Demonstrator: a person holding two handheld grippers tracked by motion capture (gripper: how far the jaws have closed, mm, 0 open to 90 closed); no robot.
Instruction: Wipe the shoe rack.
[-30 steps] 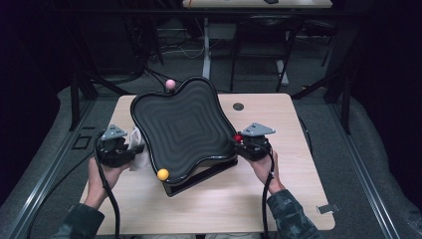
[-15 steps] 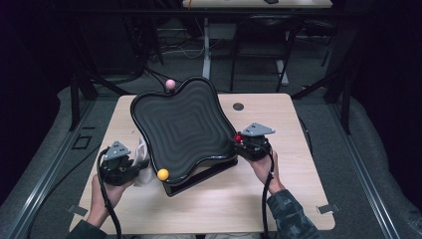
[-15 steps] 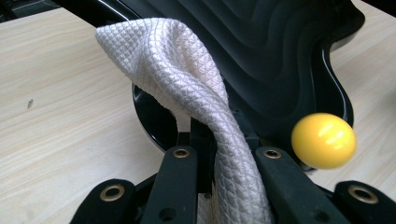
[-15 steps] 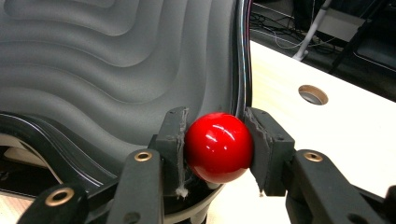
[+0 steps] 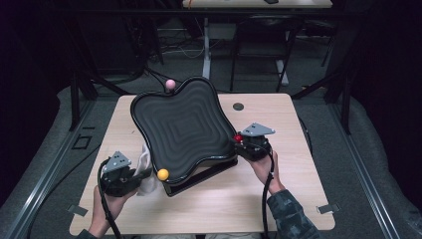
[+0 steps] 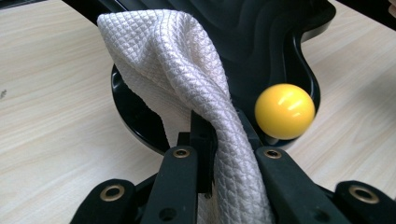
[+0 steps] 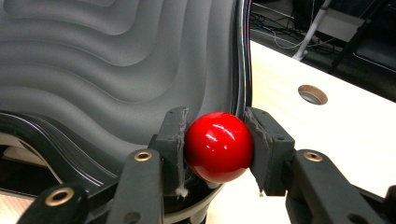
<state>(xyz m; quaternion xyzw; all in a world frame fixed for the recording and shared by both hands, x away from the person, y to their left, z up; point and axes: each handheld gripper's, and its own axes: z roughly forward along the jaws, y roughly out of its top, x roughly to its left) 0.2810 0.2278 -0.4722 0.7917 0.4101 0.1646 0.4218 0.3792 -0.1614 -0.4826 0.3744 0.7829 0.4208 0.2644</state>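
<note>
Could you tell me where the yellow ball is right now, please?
In the high view the yellow ball sits at the black wavy tray's near-left corner, beside the white cloth held in the left gripper.

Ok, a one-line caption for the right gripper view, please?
Right gripper clamps the red ball at the rim of the wavy black tray.

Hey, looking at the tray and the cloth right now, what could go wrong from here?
1. The right claw grips only the red ball on the black wavy tray; a round, glossy knob might slip between the pads.
2. The white cloth, pinched in the left claw, hangs beside the yellow ball and may snag on it.
3. The tray sits tilted, so a hard wipe might shift it.
</note>
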